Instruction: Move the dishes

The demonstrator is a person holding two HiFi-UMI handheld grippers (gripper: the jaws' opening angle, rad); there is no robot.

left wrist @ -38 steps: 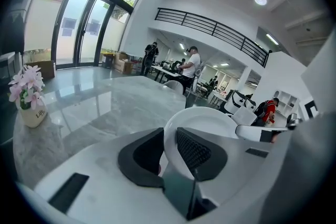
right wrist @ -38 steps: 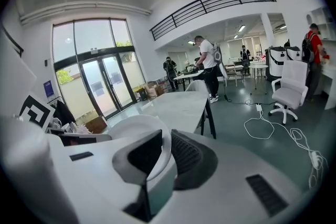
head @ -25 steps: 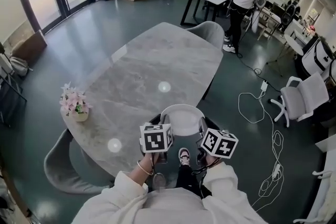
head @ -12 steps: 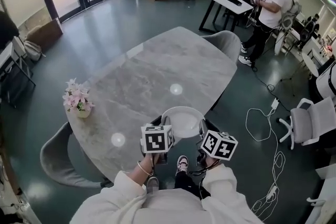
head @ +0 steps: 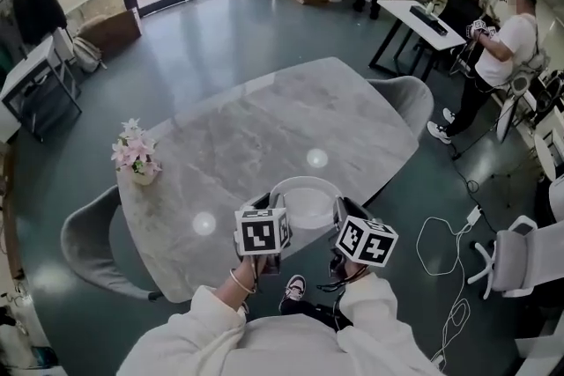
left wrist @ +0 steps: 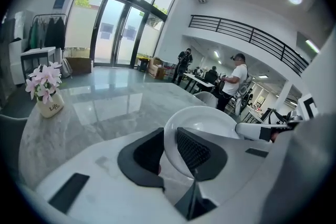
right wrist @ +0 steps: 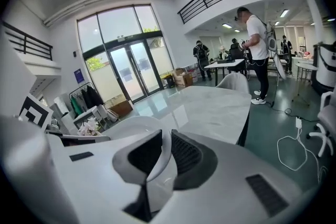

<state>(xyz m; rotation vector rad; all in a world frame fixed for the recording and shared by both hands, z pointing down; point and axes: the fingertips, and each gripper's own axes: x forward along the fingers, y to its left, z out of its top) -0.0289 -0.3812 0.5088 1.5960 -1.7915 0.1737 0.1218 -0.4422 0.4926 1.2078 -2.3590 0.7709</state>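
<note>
A white dish (head: 305, 200) is held level over the near edge of the grey marble table (head: 256, 132). My left gripper (head: 270, 203) is shut on its left rim and my right gripper (head: 338, 210) is shut on its right rim. In the left gripper view the dish (left wrist: 207, 124) stands between the dark pads of the left gripper (left wrist: 169, 148), with the rim pinched. The right gripper view shows the dish (right wrist: 128, 126) the same way, its rim clamped in the right gripper (right wrist: 165, 150). The dish looks empty.
A pot of pink flowers (head: 134, 156) stands at the table's left end. Grey chairs sit at the left (head: 88, 246) and far right (head: 407, 94). A white office chair (head: 529, 255) and floor cables (head: 445, 264) lie to the right. A person (head: 502, 44) stands beyond.
The whole view has swung: table, flowers and room have shifted right and nearer as I step along the table's edge. Both grippers keep the same hold on the dish.
</note>
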